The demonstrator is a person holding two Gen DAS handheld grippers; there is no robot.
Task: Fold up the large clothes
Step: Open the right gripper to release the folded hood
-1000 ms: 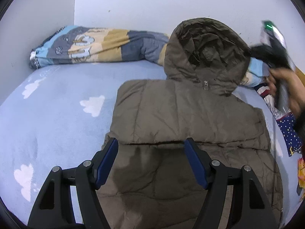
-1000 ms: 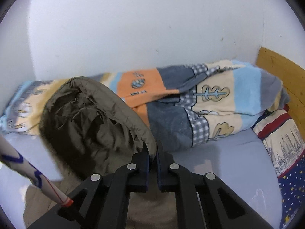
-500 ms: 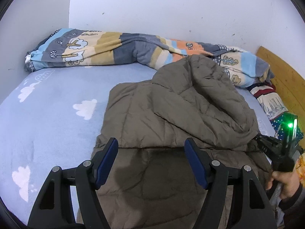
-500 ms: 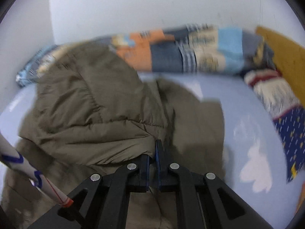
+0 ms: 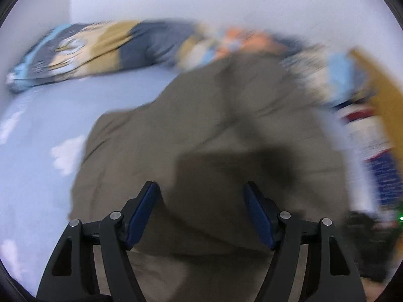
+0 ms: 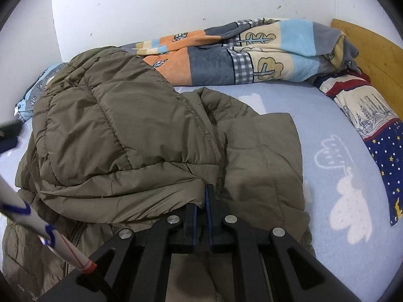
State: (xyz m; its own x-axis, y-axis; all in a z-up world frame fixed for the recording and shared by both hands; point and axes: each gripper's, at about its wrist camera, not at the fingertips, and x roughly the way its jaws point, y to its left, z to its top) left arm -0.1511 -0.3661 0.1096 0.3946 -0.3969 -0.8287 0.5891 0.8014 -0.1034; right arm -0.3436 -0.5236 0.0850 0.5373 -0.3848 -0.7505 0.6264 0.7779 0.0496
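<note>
Right tongs pinched tight on the jacket's folded-over hood edge, left tongs wide apart, empty, above the jacket.

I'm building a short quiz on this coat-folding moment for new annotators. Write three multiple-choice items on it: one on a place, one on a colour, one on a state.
1. Where does the hood lie?
A. Folded down over the coat's body
B. Flat on the blanket roll
C. Hanging off the bed

2. What colour is the bed sheet?
A. Dark green
B. Light blue with white clouds
C. Plain red

3. How does the right claw stand?
A. Wide open above the sheet
B. Shut on the pillow
C. Shut on the hood's edge

Answers:
1 A: the hood lies puffed up on the olive coat, short of the patterned blanket.
2 B: the sheet is pale blue with cloud prints.
3 C: the right claw has its pads together with the hood's hem pinched between them; the left claw stands open over the coat.
</note>
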